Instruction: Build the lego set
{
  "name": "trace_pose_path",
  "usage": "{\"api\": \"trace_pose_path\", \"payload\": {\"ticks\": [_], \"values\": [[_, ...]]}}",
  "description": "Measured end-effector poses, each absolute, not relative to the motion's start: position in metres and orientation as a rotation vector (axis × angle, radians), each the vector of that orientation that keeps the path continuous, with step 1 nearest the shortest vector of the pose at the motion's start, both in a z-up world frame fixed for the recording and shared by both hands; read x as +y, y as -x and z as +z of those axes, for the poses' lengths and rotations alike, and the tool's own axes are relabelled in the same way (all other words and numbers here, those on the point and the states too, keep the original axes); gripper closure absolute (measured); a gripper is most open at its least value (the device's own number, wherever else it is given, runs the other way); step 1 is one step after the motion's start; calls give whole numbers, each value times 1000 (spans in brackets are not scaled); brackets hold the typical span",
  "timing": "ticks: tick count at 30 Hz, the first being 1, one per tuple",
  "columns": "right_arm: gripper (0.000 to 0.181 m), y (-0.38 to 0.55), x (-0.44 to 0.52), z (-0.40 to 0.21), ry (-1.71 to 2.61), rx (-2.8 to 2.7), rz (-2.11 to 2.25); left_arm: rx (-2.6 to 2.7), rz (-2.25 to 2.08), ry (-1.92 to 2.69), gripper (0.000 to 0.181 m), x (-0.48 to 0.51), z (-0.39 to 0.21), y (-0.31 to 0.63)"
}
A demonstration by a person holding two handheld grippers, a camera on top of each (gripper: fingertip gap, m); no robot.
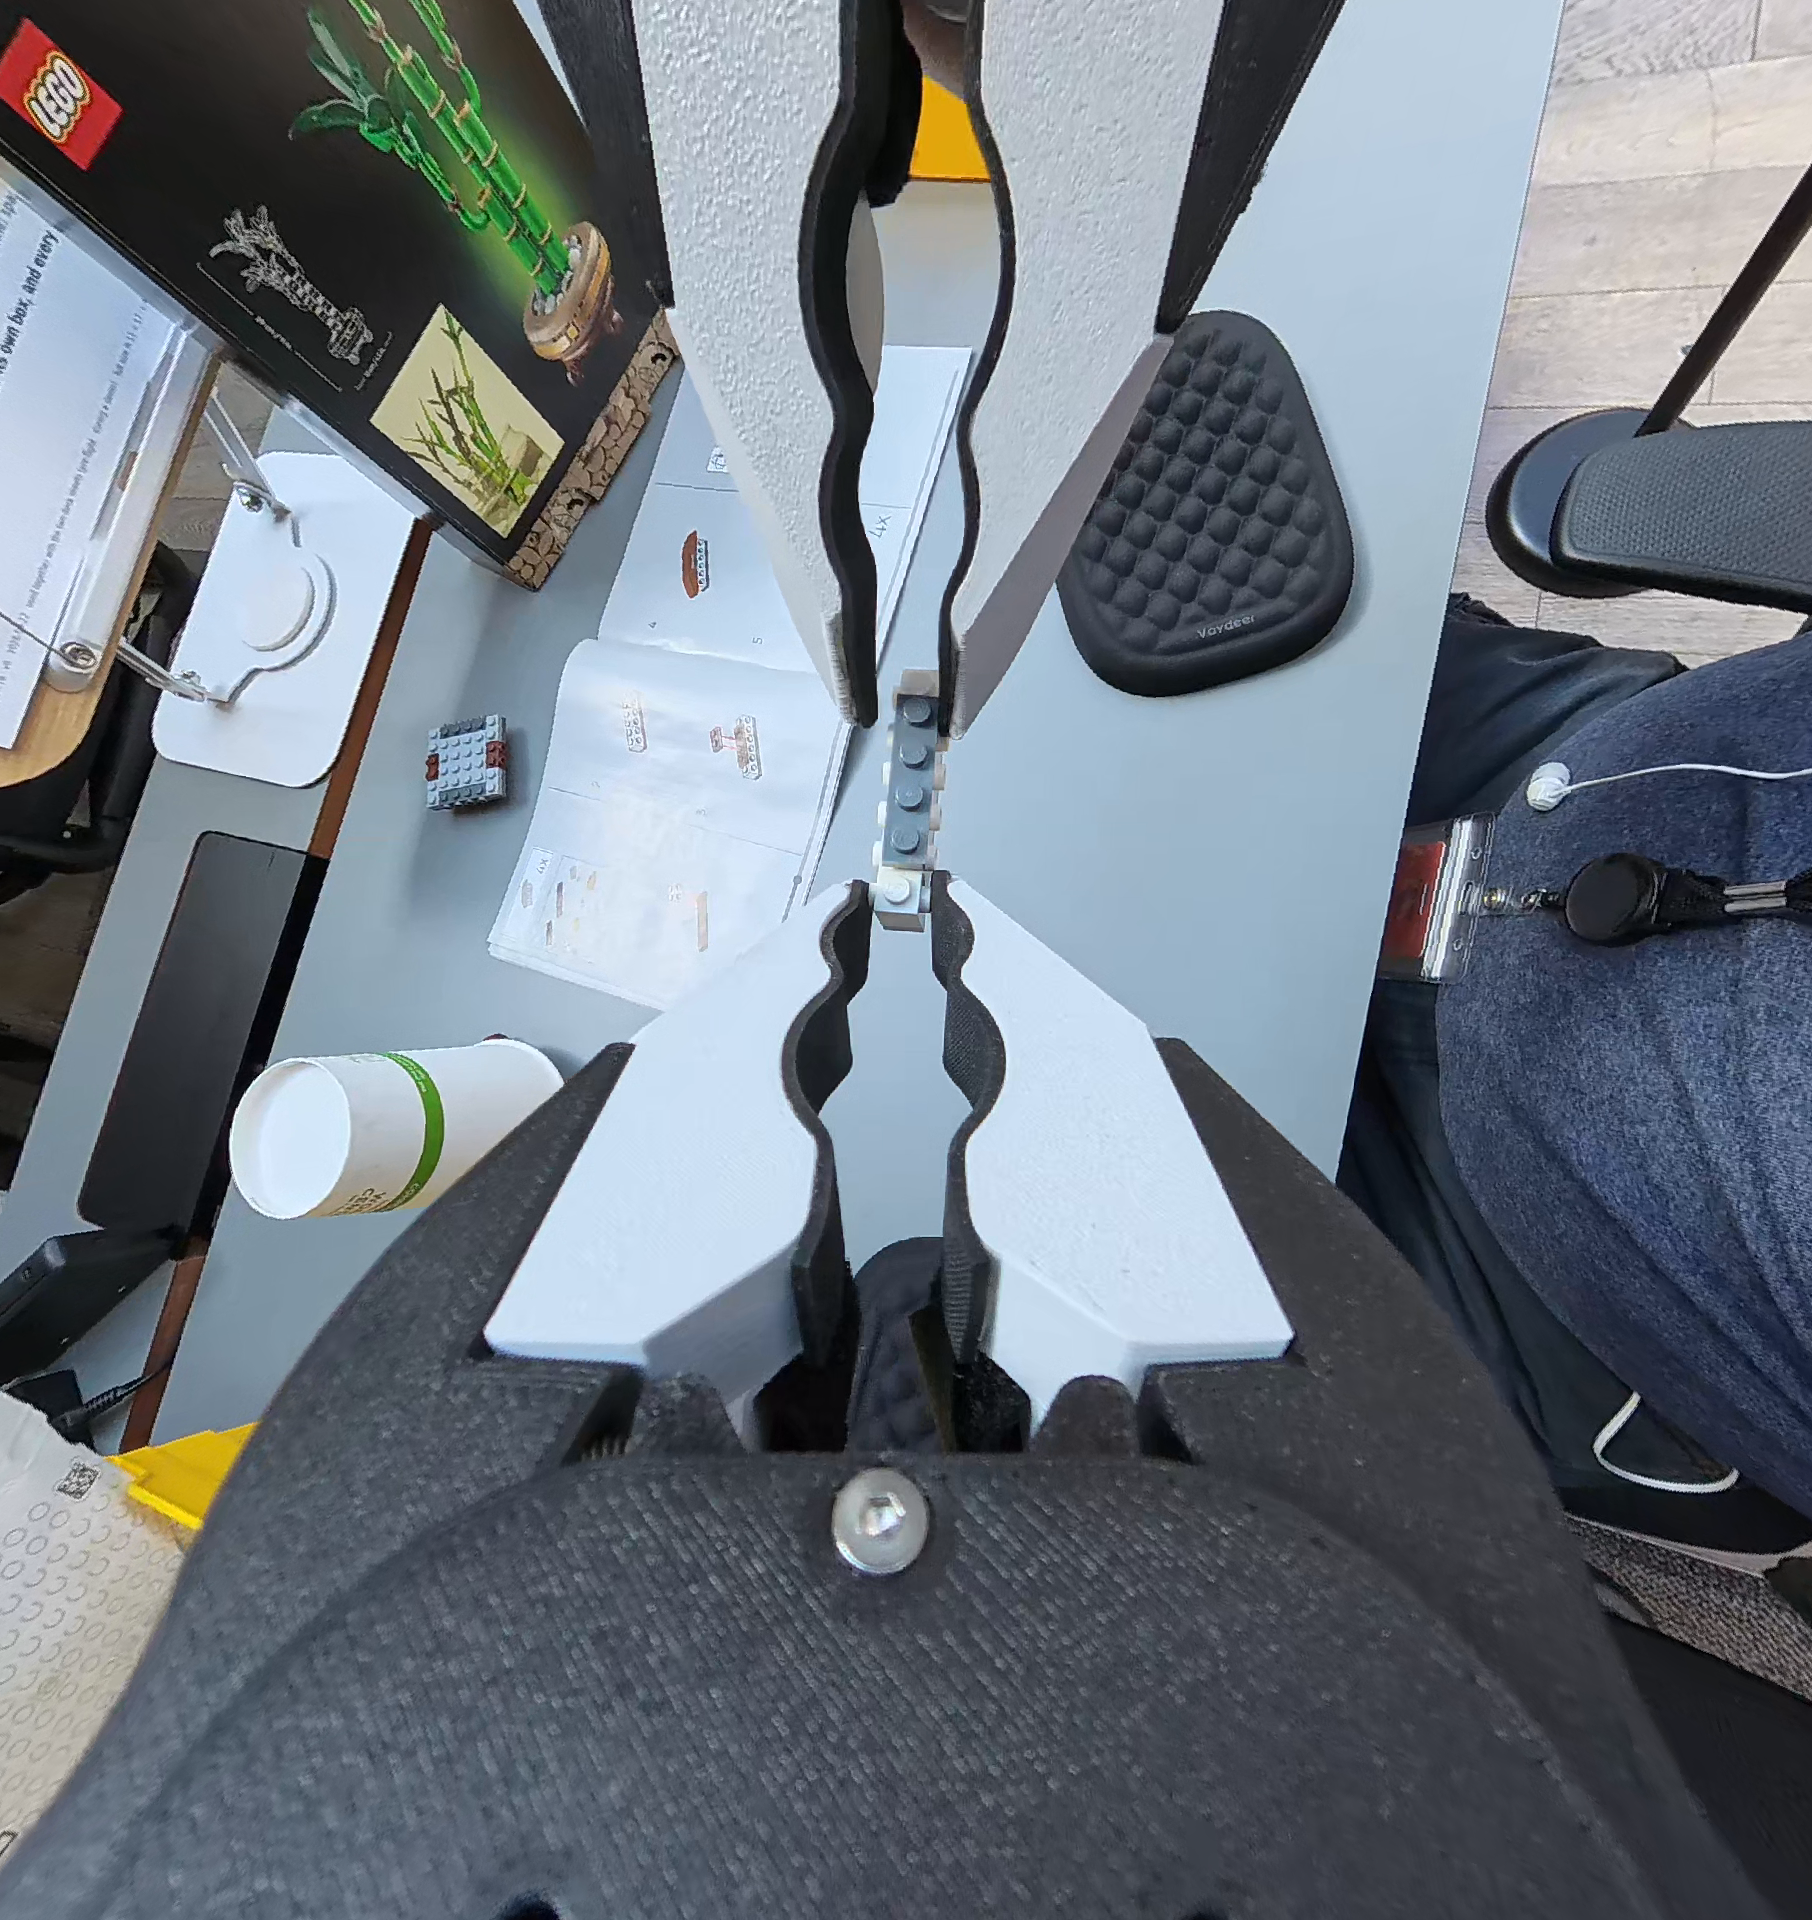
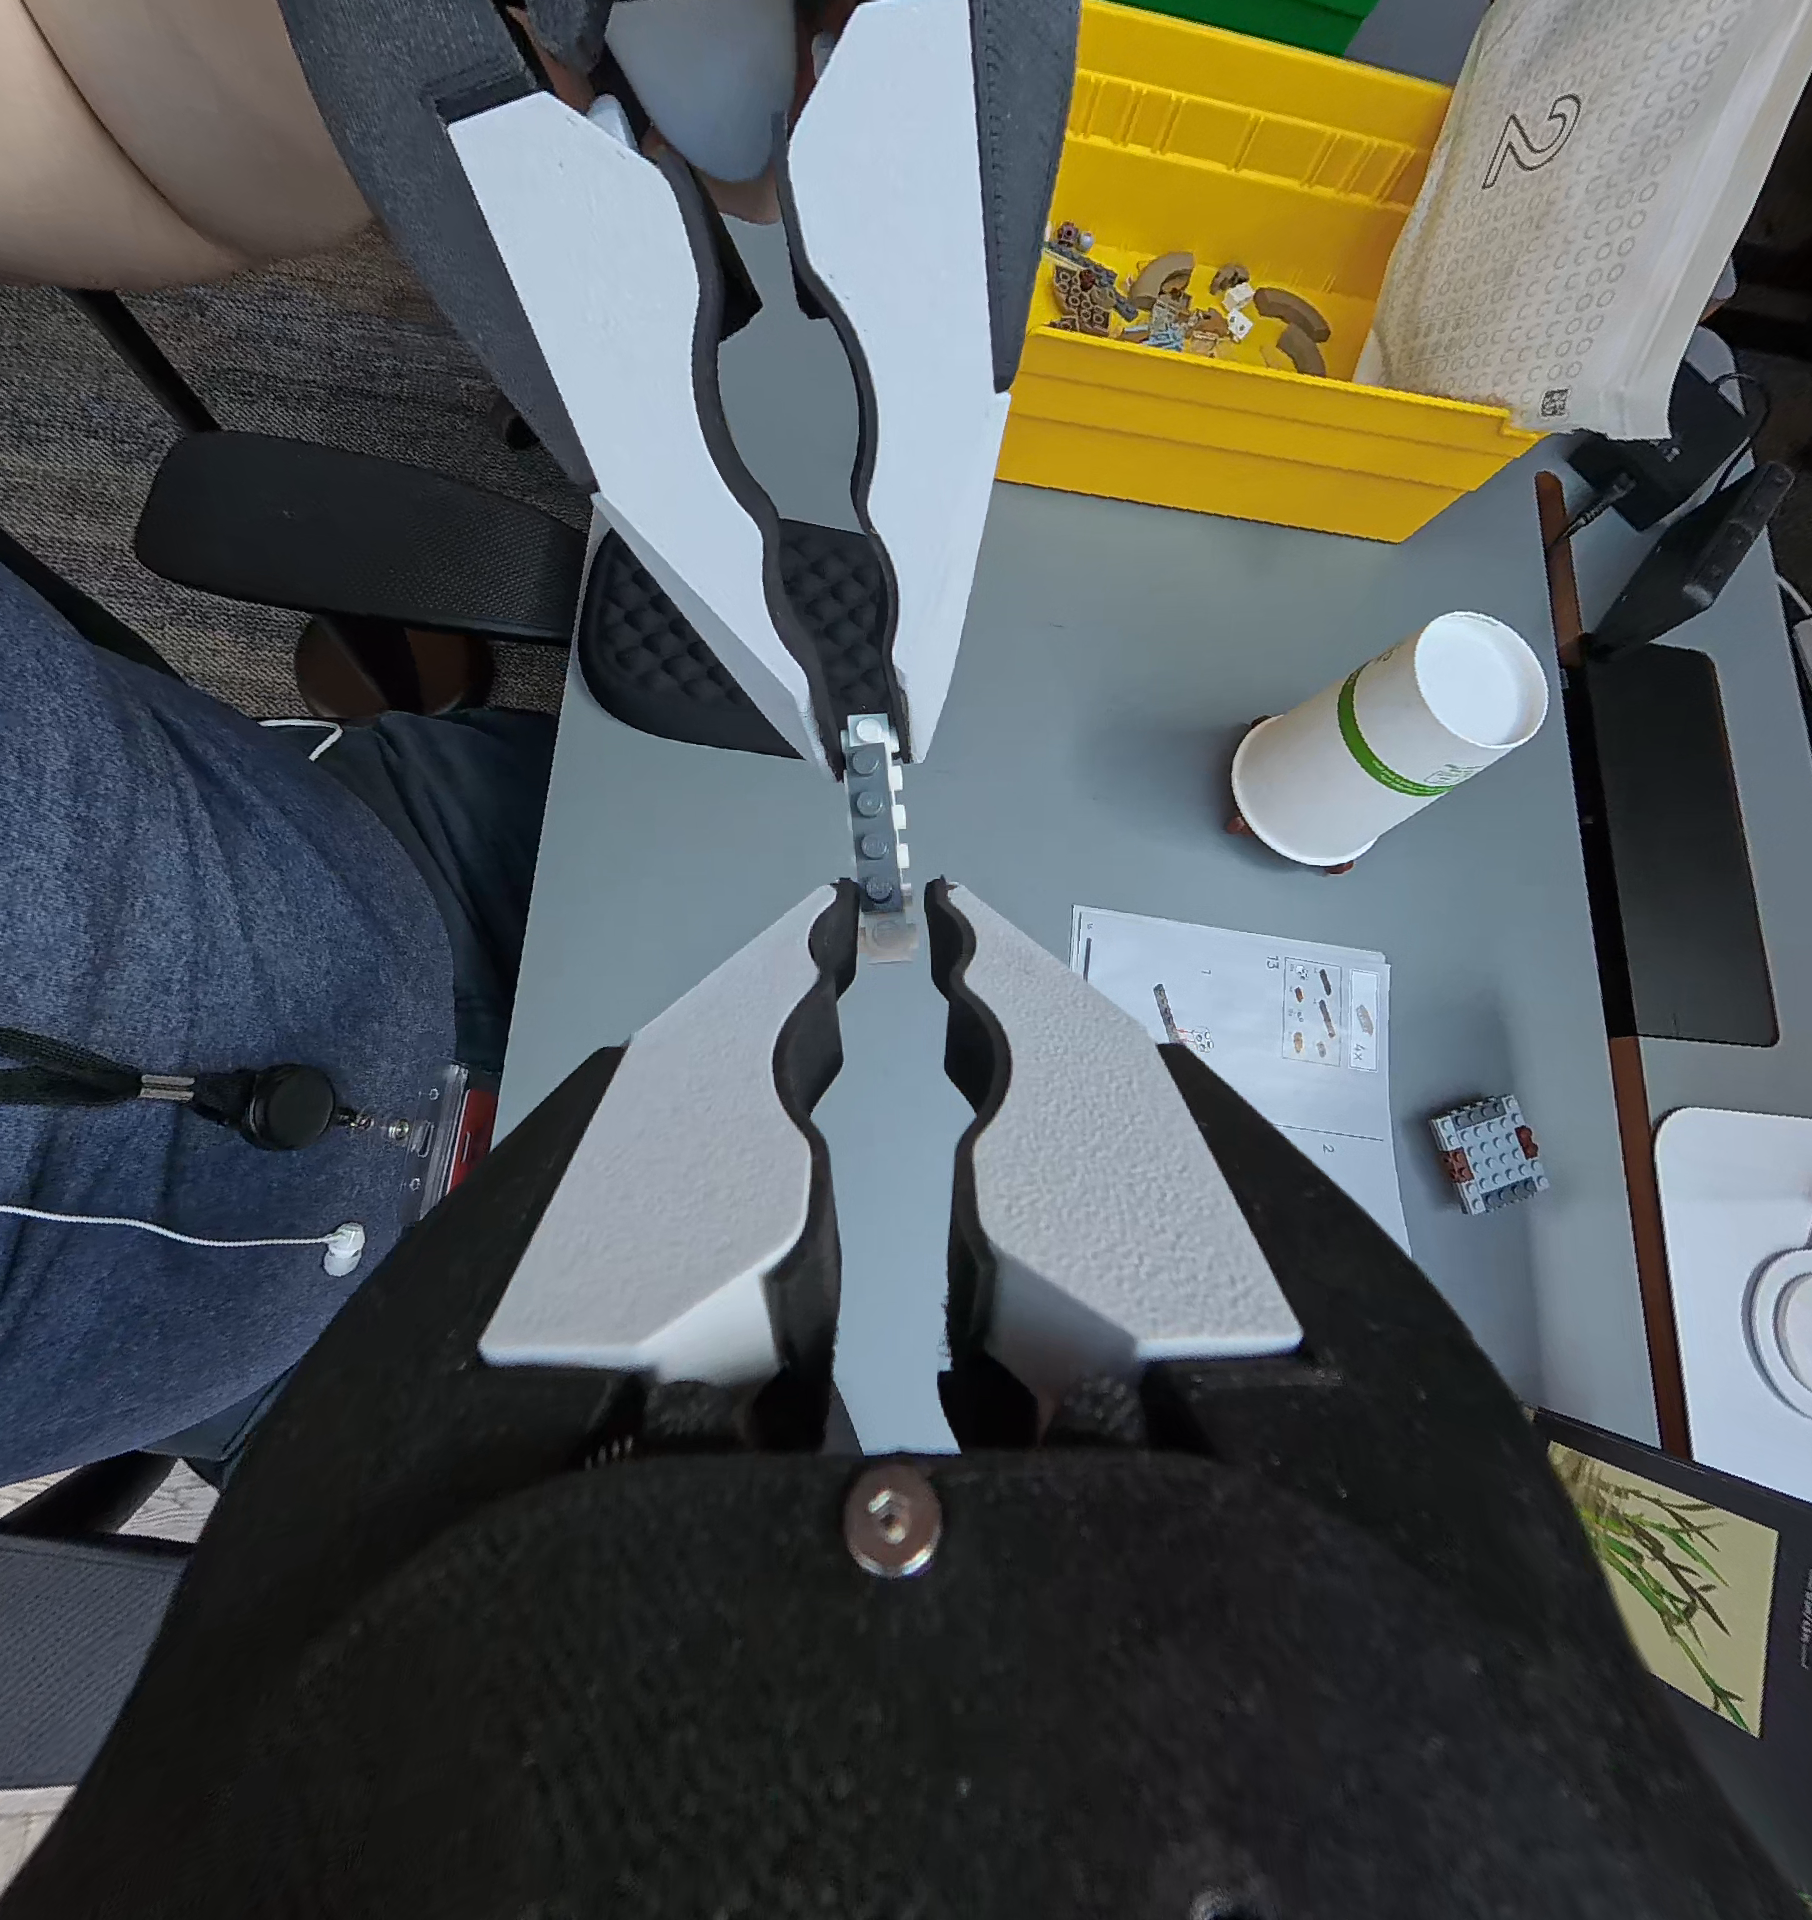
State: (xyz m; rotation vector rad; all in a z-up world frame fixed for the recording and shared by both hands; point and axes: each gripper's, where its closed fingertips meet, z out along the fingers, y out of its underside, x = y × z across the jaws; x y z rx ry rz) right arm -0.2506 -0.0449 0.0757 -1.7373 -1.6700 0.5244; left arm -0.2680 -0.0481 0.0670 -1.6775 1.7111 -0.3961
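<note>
I held my left hand-held gripper [image 1: 900, 896] and my right hand-held gripper [image 2: 889, 902] tip to tip above the tabletop [image 2: 1089, 644], each clenched on one end of the same lego strip [image 1: 912, 795]. In the left wrist view the strip ran from my own fingertips toward 12 o'clock, where the right one's tips [image 1: 907, 707] pinched its far end; the right wrist view showed the mirror of this, the strip [image 2: 876, 821] reaching toward 12 o'clock into the left one's tips [image 2: 869, 743]. The strip was a narrow dark grey plate, one stud wide, with four studs showing between the tips, sitting on pale pieces whose white studs stuck out along one side and whose light ends sat inside both grips. Down on the tabletop I counted one small grey studded block [image 2: 1489, 1153] with reddish-brown bits on its sides, at 4 o'clock of my right tips, just beside the one open instruction booklet [image 2: 1255, 1023]. One white paper cup [image 2: 1390, 738] with a green band lay tipped at 2 o'clock, one yellow bin [image 2: 1193, 436] of loose brown and tan pieces stood at 1 o'clock, and one black dimpled pad [image 1: 1208, 499] lay near the edge.
</note>
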Motion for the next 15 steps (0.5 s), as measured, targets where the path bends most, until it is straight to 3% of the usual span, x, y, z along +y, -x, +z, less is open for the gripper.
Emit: {"api": "trace_pose_path", "payload": {"ticks": [3, 15], "values": [[174, 251, -47, 78, 1737, -1667, 547, 1706, -412, 1679, 172, -49, 68, 268], [169, 252, -50, 80, 1739, -1676, 562, 1718, -426, 1662, 172, -53, 70, 267]]}}
